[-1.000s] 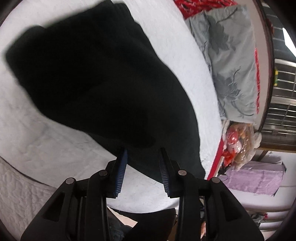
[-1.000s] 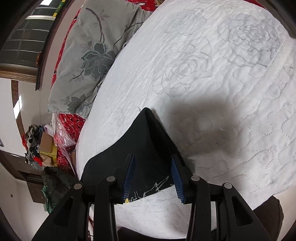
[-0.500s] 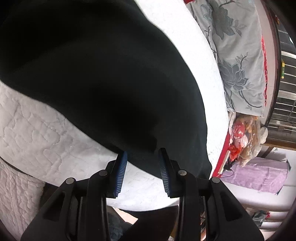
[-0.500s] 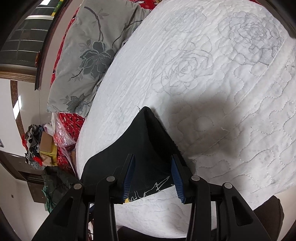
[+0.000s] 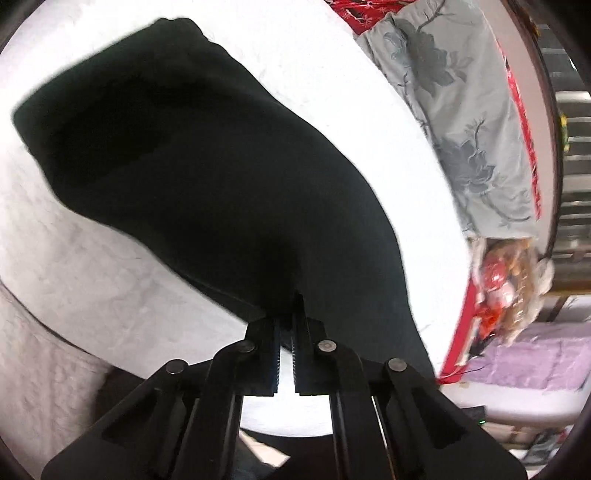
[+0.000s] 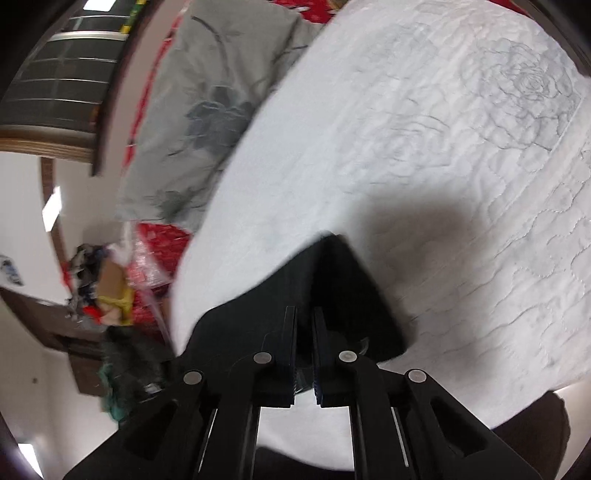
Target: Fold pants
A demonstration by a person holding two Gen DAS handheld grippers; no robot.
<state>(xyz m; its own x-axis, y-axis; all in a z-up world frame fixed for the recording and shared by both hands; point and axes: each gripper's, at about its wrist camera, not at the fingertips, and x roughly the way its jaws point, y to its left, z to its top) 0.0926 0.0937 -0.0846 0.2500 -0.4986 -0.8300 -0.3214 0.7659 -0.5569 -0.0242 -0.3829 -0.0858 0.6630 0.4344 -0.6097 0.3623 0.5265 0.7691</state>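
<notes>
While both views are smeared a little by motion, we can see the black pants (image 5: pixel 207 177) spread across the white quilted bed (image 5: pixel 92 295), lying as a long dark shape that runs from the far left of the left wrist view down toward our left claw (image 5: pixel 293 306). That claw has its jaws pinched together on the near edge of the pants, the fabric bunching into a small peak right at the fingertips, so we read it as gripping the cloth. In the right wrist view our right claw (image 6: pixel 304 321) is likewise clamped tight on the pants (image 6: pixel 332 280), here at a corner that rises to a point just beyond the jaws, with the cloth lifted slightly off the quilt and casting a soft shadow to its right. The bed cover (image 6: pixel 461 166) shows stitched rose patterns on that side. A grey pillow with a dark floral print (image 5: pixel 461 110) lies along the far edge of the bed, next to red bedding (image 5: pixel 354 11); the same pillow (image 6: pixel 207 110) appears at the upper left of the right wrist view. Beyond the bed's edge we see a crinkled plastic bag of red and tan items (image 5: pixel 509 273) and a lilac quilted bundle (image 5: pixel 535 362) lower down, both well apart from the pants
</notes>
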